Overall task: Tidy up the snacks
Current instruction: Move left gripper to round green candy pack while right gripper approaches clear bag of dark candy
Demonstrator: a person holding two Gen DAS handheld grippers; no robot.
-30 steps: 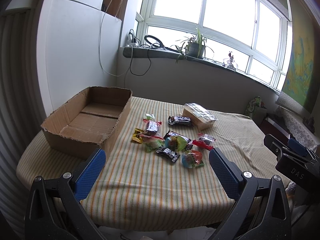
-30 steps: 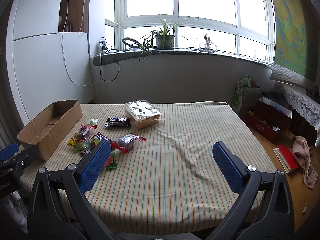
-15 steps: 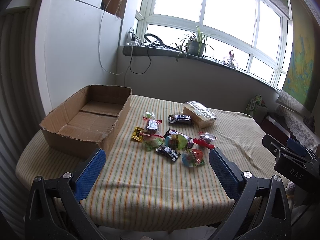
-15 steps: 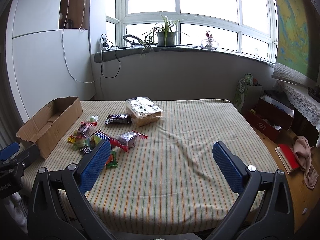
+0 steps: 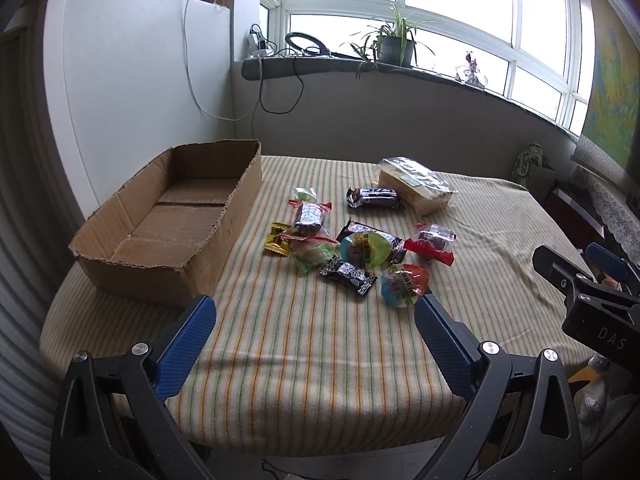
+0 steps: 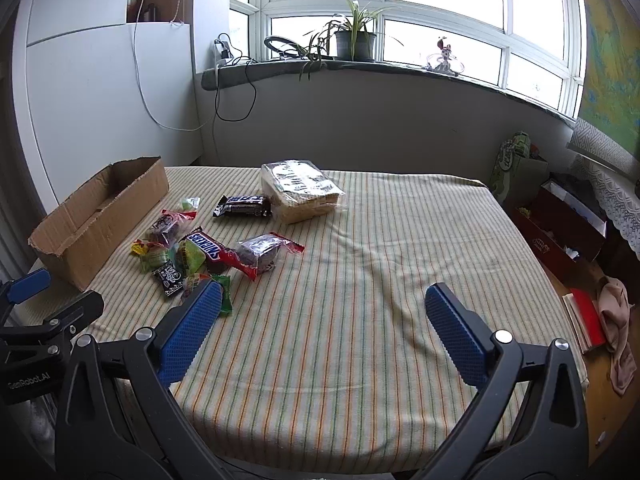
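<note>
Above table edge, 2 splayed hand-held grippers (image 5: 314,332) (image 6: 322,322)

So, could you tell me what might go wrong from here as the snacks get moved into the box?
1. The snacks overlap in a tight pile: closing the left tool on the round green pack could drag the Snickers bar beneath it.
2. The cardboard box looks light and sits near the table edge, so a bump might shove it off.
3. The clear-wrapped cracker pack looks wide for the open right tool and may slip.

matt cardboard box (image 5: 168,236) — glossy wrappers (image 5: 364,248)
</note>
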